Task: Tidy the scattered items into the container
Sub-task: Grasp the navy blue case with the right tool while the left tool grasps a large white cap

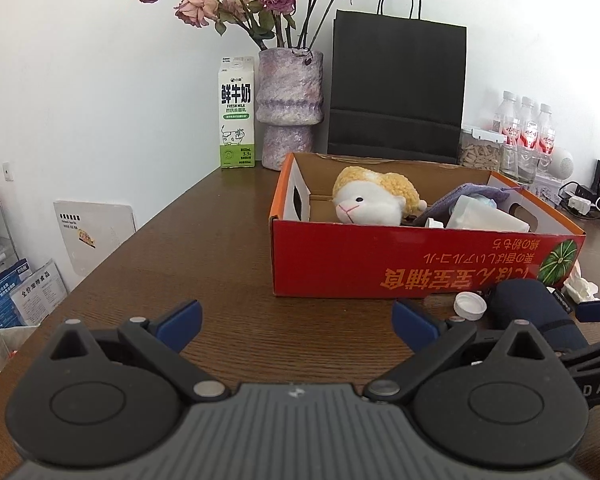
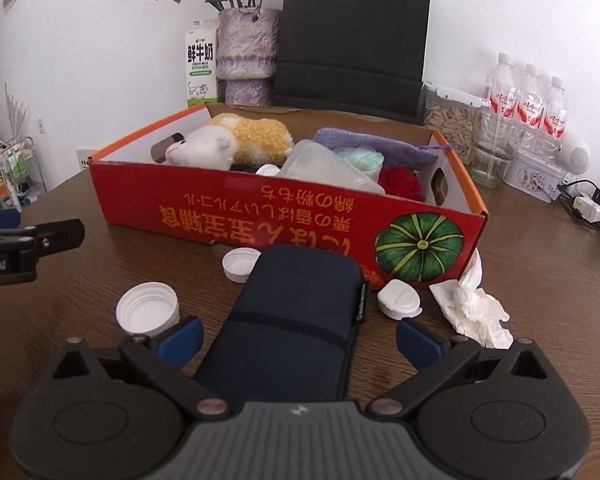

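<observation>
A red cardboard box stands on the brown table and holds a plush sheep, a clear plastic tub, a purple cloth and a red item. In front of it lie a navy pouch, two white caps, a white flip lid and a crumpled tissue. My right gripper is open and straddles the pouch's near end. My left gripper is open over bare table, left of the pouch and short of the box.
Behind the box stand a milk carton, a purple vase of dried roses and a black paper bag. Water bottles, a seed jar, a glass and charger cables crowd the right side.
</observation>
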`<act>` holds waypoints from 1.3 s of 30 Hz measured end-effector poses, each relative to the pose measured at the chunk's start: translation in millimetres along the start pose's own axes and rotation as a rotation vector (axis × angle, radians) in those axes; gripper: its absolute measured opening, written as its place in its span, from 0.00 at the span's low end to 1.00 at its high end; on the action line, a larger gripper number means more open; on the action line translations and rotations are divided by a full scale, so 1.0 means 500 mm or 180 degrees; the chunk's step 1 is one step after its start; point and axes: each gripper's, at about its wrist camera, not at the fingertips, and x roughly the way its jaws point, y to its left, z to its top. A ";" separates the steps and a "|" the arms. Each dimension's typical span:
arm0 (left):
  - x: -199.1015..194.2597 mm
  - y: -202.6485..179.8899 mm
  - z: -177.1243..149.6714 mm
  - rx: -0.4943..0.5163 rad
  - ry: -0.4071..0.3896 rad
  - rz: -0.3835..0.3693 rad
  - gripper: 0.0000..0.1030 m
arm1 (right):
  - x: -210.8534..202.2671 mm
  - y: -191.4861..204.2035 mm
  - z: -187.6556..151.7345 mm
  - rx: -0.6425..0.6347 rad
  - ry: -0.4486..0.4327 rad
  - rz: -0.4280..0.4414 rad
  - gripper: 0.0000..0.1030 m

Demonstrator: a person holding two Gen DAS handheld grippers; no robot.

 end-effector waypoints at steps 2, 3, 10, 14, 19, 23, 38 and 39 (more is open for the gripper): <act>0.000 0.003 -0.004 0.0007 0.0035 -0.0014 1.00 | 0.011 0.001 0.003 0.0046 0.0056 -0.0036 0.96; 0.001 0.005 -0.006 0.0010 0.0054 -0.0019 1.00 | 0.015 0.004 0.003 0.0057 0.0079 -0.0052 0.95; 0.013 0.024 -0.018 -0.0113 0.0181 -0.0030 1.00 | 0.022 -0.004 -0.005 0.0160 0.0032 0.0028 0.95; 0.013 0.023 -0.019 -0.0113 0.0200 -0.0039 1.00 | 0.019 -0.005 -0.007 0.0132 -0.0013 0.0066 0.88; 0.004 0.017 -0.021 -0.0086 0.0187 -0.0051 1.00 | 0.000 -0.012 -0.012 0.0161 -0.0073 0.0116 0.66; -0.005 0.000 -0.022 -0.0021 0.0183 -0.0094 1.00 | -0.022 -0.019 -0.025 0.0146 -0.0137 0.0121 0.63; 0.009 -0.132 -0.031 0.0272 0.0410 -0.0530 1.00 | -0.098 -0.107 -0.069 0.0212 -0.0446 0.0034 0.63; 0.014 -0.141 -0.031 0.0288 0.0441 -0.0536 1.00 | -0.101 -0.113 -0.072 0.0222 -0.0460 0.0035 0.63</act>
